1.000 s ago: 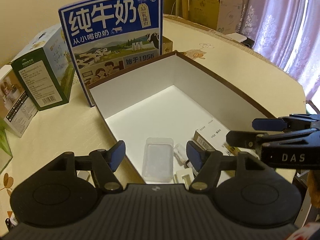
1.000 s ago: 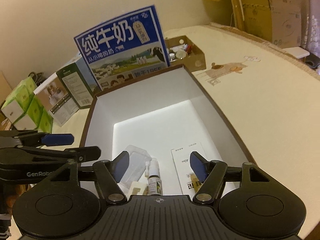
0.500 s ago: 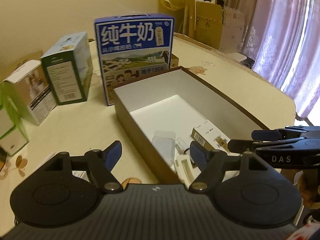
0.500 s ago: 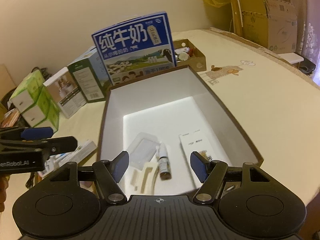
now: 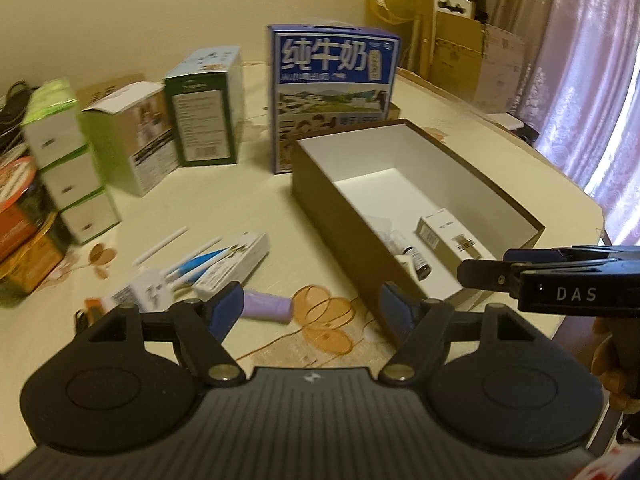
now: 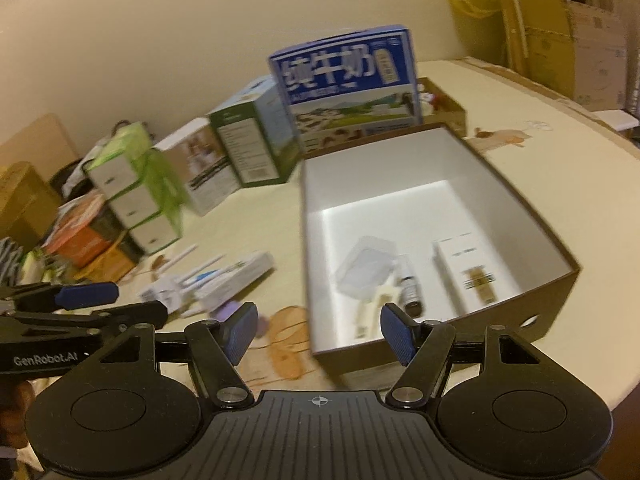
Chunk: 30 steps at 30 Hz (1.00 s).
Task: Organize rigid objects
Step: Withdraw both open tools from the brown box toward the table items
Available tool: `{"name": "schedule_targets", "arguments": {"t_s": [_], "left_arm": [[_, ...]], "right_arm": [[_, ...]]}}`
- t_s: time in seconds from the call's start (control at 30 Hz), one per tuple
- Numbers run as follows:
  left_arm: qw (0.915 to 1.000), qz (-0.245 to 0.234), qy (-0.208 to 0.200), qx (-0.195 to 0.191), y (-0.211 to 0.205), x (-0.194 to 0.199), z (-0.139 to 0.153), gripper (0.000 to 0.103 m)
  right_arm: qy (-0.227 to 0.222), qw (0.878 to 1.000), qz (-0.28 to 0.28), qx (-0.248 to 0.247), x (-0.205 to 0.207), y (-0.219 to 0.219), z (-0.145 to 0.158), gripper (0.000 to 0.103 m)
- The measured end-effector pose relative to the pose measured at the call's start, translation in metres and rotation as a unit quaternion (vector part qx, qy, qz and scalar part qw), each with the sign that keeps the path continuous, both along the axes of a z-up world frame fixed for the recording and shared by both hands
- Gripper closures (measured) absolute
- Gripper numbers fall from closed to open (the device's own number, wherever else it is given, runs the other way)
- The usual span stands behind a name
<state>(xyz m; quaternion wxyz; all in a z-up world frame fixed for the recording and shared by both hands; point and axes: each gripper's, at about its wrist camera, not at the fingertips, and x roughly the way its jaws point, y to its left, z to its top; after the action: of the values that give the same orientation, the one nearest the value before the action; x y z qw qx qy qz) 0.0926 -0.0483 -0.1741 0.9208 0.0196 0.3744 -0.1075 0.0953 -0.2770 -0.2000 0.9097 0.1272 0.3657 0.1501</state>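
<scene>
Small items, a dropper bottle point(image 6: 410, 294) and a carton point(image 6: 470, 268), already lie in the brown box point(image 5: 340, 216); pens point(image 5: 196, 268) and a purple tube point(image 5: 266, 306) wait on the table point(image 5: 248, 184). Left gripper point(image 5: 310, 306) and right gripper point(image 6: 318, 330) hover spread, empty. Likely next: reaching left for the tube.

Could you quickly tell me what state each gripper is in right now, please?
Left gripper: open, holding nothing, above the table.
Right gripper: open, holding nothing, near the brown box.
</scene>
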Motion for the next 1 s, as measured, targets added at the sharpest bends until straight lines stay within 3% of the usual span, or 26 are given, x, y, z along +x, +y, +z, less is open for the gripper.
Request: {"name": "schedule_targets", "arguments": {"t_s": [0.57, 1.0], "left_arm": [[0.9964, 0.084, -0.005, -0.004, 0.069, -0.065, 0.001, 0.031], [0.9915, 0.129, 0.011, -0.003, 0.105, -0.086, -0.016, 0.032]], "right_arm": [[-0.004, 0.996, 0.088, -0.003, -0.028, 0.077, 0.006, 0.038], [0.018, 0.993, 0.120, -0.014, -0.031, 0.106, -0.018, 0.038]]}}
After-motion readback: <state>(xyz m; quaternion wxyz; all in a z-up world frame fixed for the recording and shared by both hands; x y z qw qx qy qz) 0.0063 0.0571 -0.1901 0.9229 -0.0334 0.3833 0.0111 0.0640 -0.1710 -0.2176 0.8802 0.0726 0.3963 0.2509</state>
